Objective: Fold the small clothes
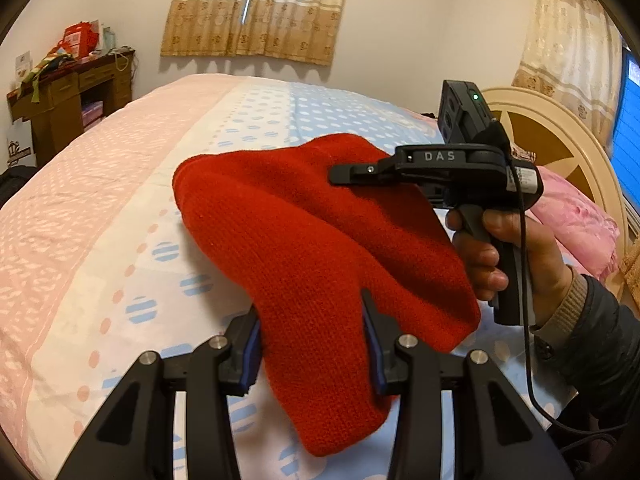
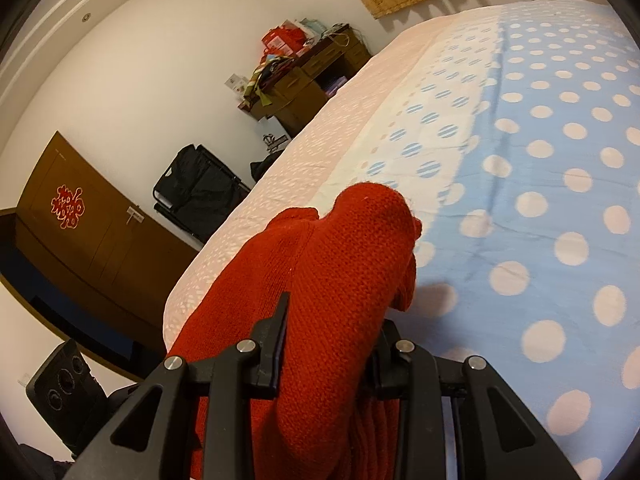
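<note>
One red knitted woolly garment (image 1: 304,236) hangs in the air just above the bed, held up by two grippers. There is only one piece of clothing to see.

The left gripper (image 1: 312,320) points forward and down. Its two black fingers (image 1: 372,328) with blue pads sit on each side of a thick fold of the red knit, and they pinch that fold between them. The cloth droops down below the fingers toward the bed.

The right gripper (image 1: 344,174) comes in from the right side of the left wrist view. One hand (image 1: 516,256) holds its black handle, with the fingers curled round it. A dark sleeve (image 1: 608,340) with a pale knitted cuff covers the wrist. A thin black cable (image 1: 524,280) hangs down from this tool. In the right wrist view, the right gripper's two fingers (image 2: 280,332) squeeze a fat bunch of the same red knit, which bulges up between them.

Under the garment lies one bed sheet (image 1: 100,220). It is pink on one side, white in the middle and light blue with pale dots on the other. One pink pillow (image 1: 572,220) lies by one round cream headboard (image 1: 560,128). One brown wooden desk (image 1: 68,96) stands by the far wall. Two yellow curtains (image 1: 256,8) hang in the room.
</note>
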A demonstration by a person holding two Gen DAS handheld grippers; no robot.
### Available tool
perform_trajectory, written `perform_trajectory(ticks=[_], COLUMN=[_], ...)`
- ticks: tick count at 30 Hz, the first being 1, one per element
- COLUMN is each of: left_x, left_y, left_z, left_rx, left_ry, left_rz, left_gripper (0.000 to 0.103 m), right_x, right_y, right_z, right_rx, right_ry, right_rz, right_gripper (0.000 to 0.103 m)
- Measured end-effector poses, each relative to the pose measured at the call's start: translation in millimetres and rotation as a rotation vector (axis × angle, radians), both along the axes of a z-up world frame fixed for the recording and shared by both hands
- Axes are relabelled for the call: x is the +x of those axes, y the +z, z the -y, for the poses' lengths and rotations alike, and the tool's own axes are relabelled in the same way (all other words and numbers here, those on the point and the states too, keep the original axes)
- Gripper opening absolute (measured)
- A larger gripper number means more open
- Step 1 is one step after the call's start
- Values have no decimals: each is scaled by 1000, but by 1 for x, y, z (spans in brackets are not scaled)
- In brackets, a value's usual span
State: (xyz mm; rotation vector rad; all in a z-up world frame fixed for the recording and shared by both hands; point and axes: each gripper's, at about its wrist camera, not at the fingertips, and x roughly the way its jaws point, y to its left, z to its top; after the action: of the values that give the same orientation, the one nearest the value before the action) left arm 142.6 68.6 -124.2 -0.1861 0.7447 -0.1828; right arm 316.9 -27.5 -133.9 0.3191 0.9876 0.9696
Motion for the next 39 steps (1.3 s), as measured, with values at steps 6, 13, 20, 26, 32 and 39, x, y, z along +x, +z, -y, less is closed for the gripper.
perform_trajectory(ticks=[6,13,20,26,32,39], left_x=[-8,-20,-36,-41,-45,-47], left_y=[0,-7,-22,-25,-29,-37], left_z=[-6,-17,-25,-29,-32,-37], left_rx=[-5,-20,-38,-46,-50,-68], left_ry=[23,57,84,93,94,88], left_rz=[-1,-7,-35,-39,-48,-57], left_gripper=[44,44,44,44,44,44], right_x=[0,1,4,7,6,7], right_y=[0,-5,-19,-23,-24,-32], right_z=[-16,-42,-63,-71,-77,-77], right_rx=[-2,-25,-50,-59,-70,-75], right_ry=[25,65,96,102,109,103], right_rz=[-5,-18,-38,-44,-47,-71], right_gripper=[32,32,32,32,32,32])
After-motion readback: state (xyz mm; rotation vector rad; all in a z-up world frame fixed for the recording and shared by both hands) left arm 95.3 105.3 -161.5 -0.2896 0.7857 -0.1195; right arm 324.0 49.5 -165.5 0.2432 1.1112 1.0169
